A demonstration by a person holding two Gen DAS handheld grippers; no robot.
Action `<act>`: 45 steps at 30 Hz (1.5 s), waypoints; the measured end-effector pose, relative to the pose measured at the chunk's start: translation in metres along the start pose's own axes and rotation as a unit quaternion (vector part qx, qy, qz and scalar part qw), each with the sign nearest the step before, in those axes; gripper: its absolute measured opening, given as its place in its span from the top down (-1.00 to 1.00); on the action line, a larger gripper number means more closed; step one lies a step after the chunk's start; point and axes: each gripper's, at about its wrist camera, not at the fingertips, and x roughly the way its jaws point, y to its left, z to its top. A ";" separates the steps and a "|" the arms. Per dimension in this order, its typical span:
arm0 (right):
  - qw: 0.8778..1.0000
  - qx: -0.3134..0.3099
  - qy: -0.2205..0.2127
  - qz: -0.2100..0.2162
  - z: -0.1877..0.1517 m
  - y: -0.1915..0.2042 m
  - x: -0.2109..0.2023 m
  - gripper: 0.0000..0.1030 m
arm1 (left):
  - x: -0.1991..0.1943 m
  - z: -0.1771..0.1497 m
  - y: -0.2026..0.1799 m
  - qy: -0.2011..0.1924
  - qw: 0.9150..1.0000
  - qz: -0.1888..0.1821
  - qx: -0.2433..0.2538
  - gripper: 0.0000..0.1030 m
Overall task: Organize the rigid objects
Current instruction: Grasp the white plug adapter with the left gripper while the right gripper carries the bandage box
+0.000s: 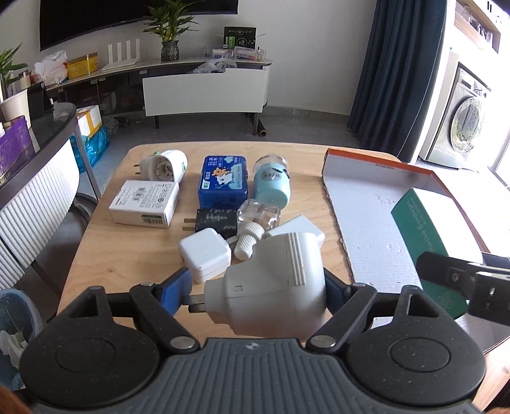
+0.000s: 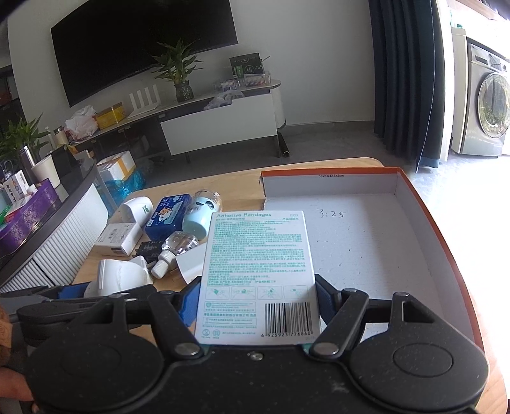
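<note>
A pale wooden table [image 1: 102,254] stands in a living room, with a dark TV [image 2: 143,41] and potted plant [image 1: 169,28] behind and a washing machine [image 1: 465,117] off to the right. The left gripper [image 1: 255,286] pinches a white plug-in device [image 1: 271,283] above the table's clutter. The right gripper [image 2: 256,299] clamps the adhesive bandage box [image 2: 258,267] over the orange-edged box lid [image 2: 366,242].
</note>
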 end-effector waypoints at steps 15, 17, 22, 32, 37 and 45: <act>0.999 0.003 -0.017 -0.048 0.027 -0.030 -0.014 -0.63 | 0.004 0.035 -0.042 -0.007 0.998 -0.062 0.013 -0.66; 0.998 0.007 -0.020 -0.054 0.030 -0.036 -0.016 -0.63 | 0.004 0.040 -0.047 -0.012 0.998 -0.062 0.021 -0.66; 0.997 0.003 -0.024 -0.070 0.036 -0.047 -0.015 -0.63 | 0.009 0.046 -0.055 -0.018 0.997 -0.064 0.025 -0.66; 0.996 0.004 -0.013 -0.086 0.042 -0.067 0.001 -0.62 | 0.021 0.051 -0.069 -0.010 0.997 -0.067 0.034 -0.66; 0.996 0.007 -0.011 -0.091 0.048 -0.075 0.009 -0.63 | 0.027 0.055 -0.079 -0.008 0.996 -0.073 0.042 -0.66; 0.995 0.005 -0.005 -0.099 0.051 -0.081 0.019 -0.63 | 0.035 0.060 -0.087 -0.005 0.996 -0.078 0.048 -0.66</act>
